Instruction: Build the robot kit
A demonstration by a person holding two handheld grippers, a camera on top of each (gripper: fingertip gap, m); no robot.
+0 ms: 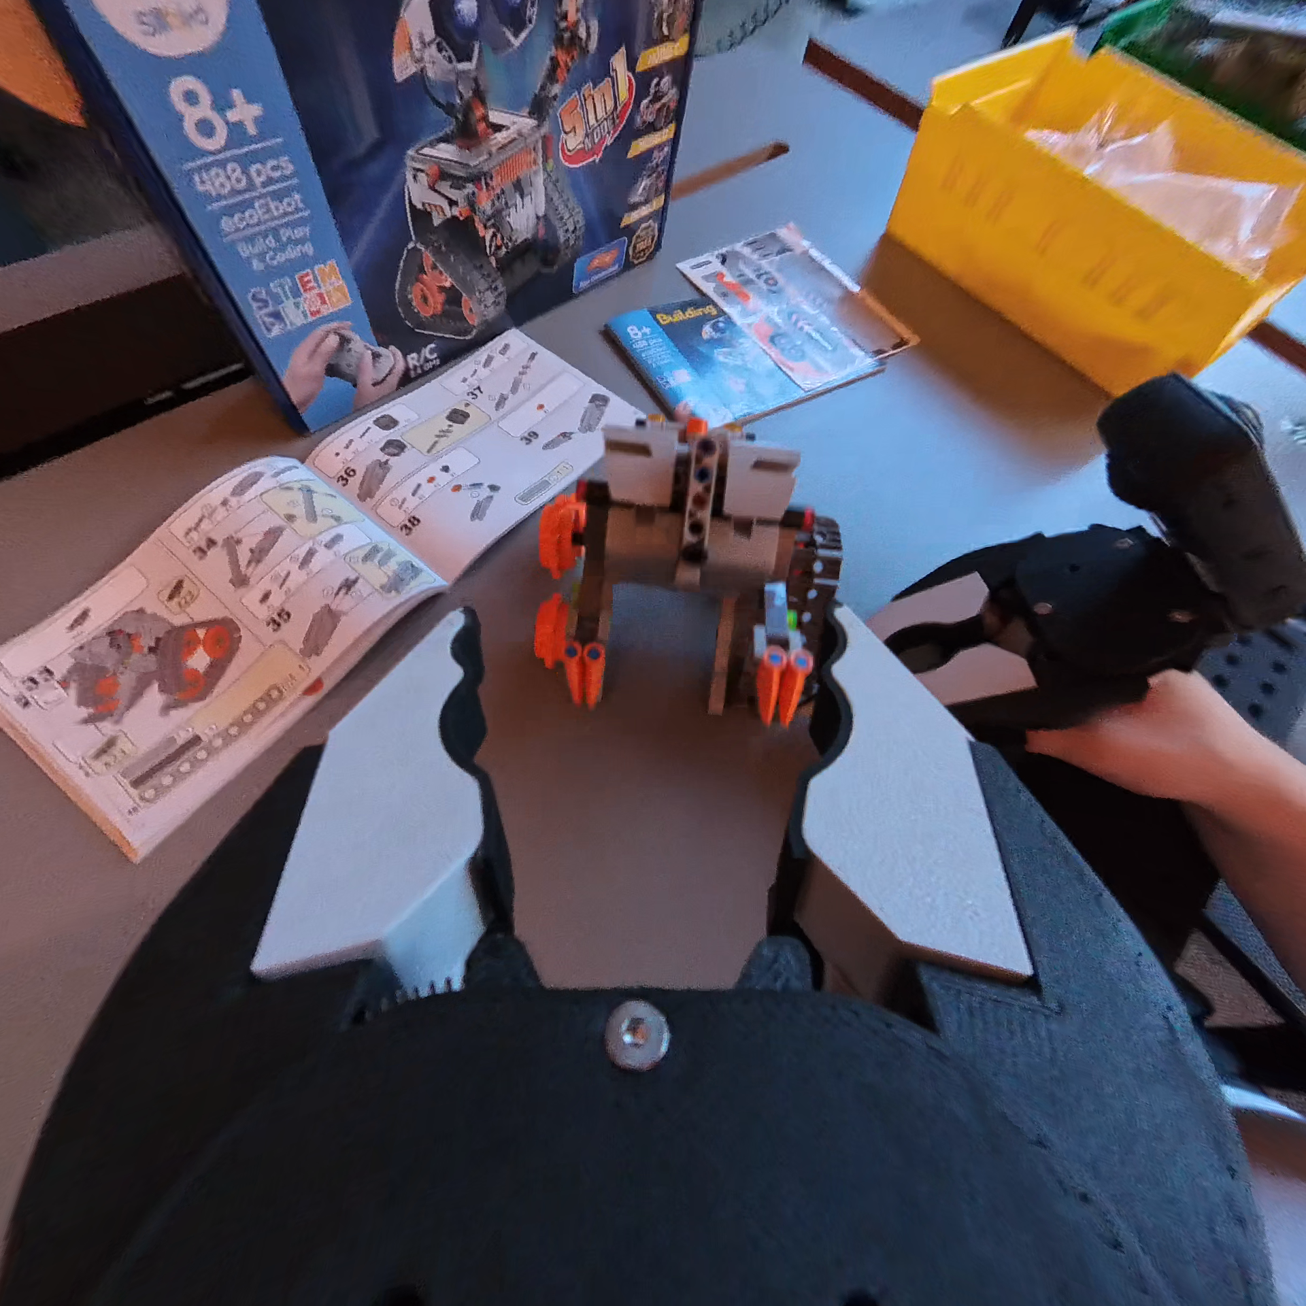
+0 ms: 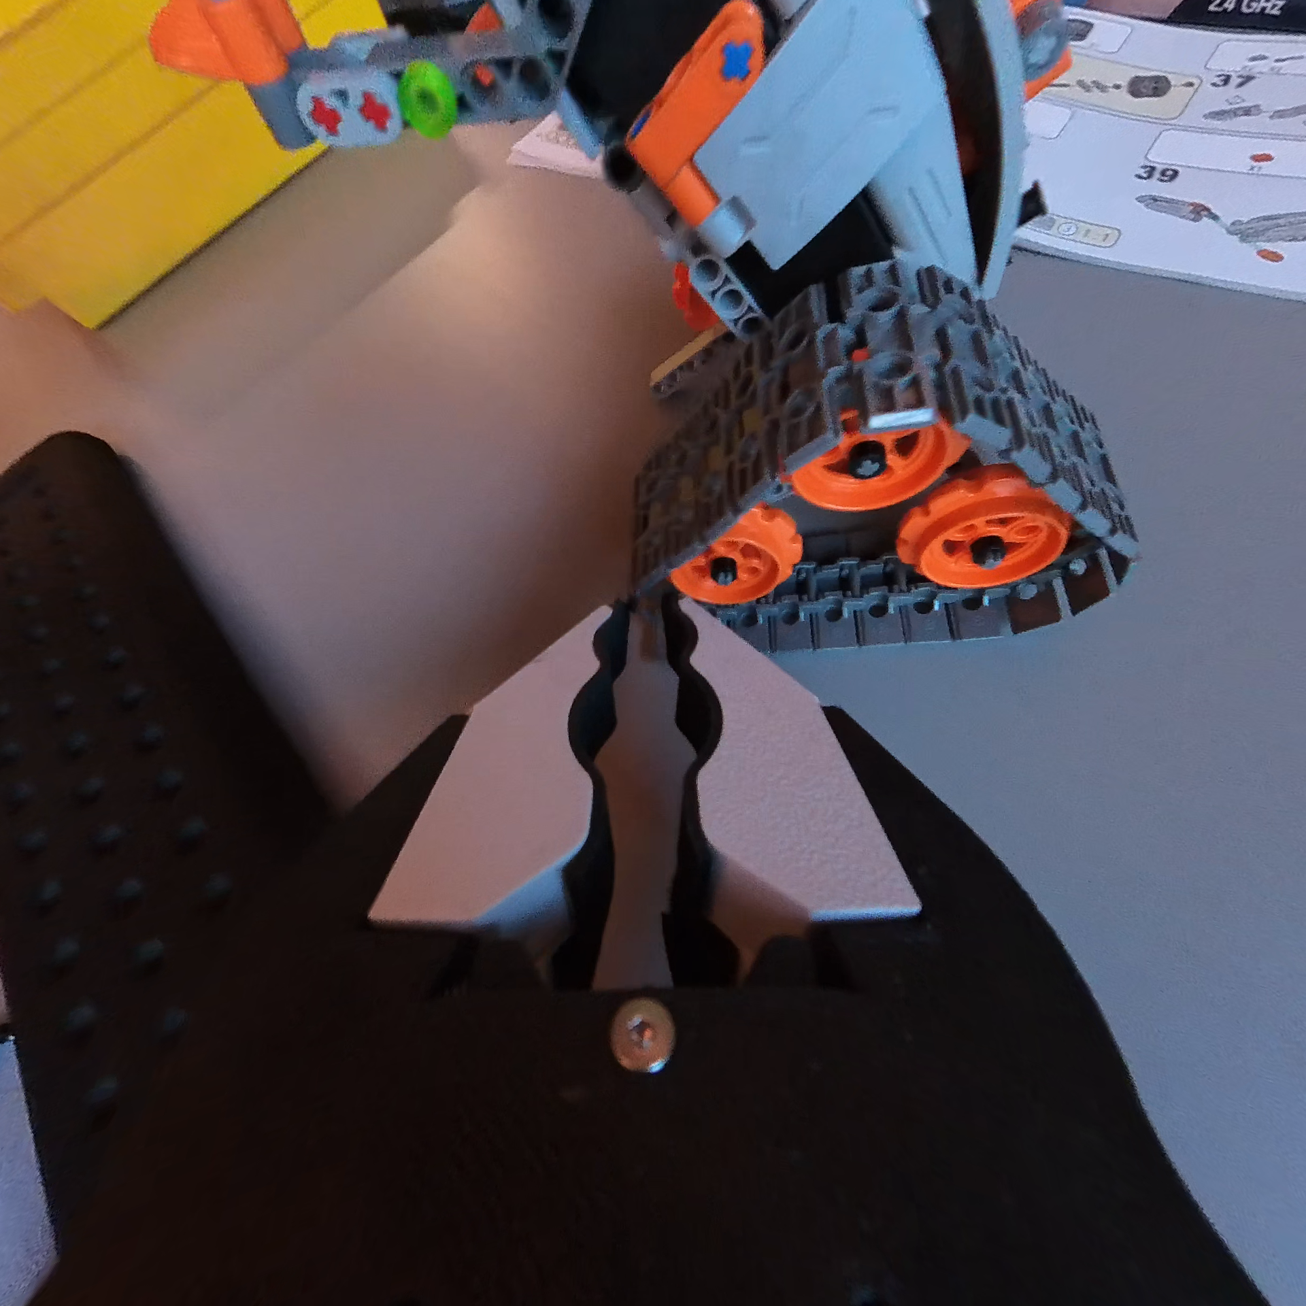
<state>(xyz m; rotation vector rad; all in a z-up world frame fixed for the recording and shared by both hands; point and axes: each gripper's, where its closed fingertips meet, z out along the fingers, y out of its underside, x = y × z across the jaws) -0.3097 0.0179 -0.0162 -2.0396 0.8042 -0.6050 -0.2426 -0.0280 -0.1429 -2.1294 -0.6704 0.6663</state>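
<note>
A grey, black and orange brick robot model (image 1: pixel 696 544) stands on the grey table between the fingertips of my left gripper (image 1: pixel 646 636). That gripper is open, with its right finger (image 1: pixel 890 763) next to the model's track side. In the right wrist view the model (image 2: pixel 834 212) looms close and tilted, with a grey track (image 2: pixel 919 396) around three orange wheels. My right gripper (image 2: pixel 646 622) is shut, its tips pinching the track's lower corner. It also shows in the left wrist view (image 1: pixel 940 636), held by a hand.
An open instruction booklet (image 1: pixel 268 586) lies to the left, and the blue toy box (image 1: pixel 367 184) stands behind it. Two leaflets (image 1: pixel 749 332) lie behind the model. A yellow bin (image 1: pixel 1060 233) with a plastic bag stands at the back right. A black perforated surface (image 1: pixel 1265 678) lies past the table edge. One gripper's finger ends stand about 15 cm off the other's.
</note>
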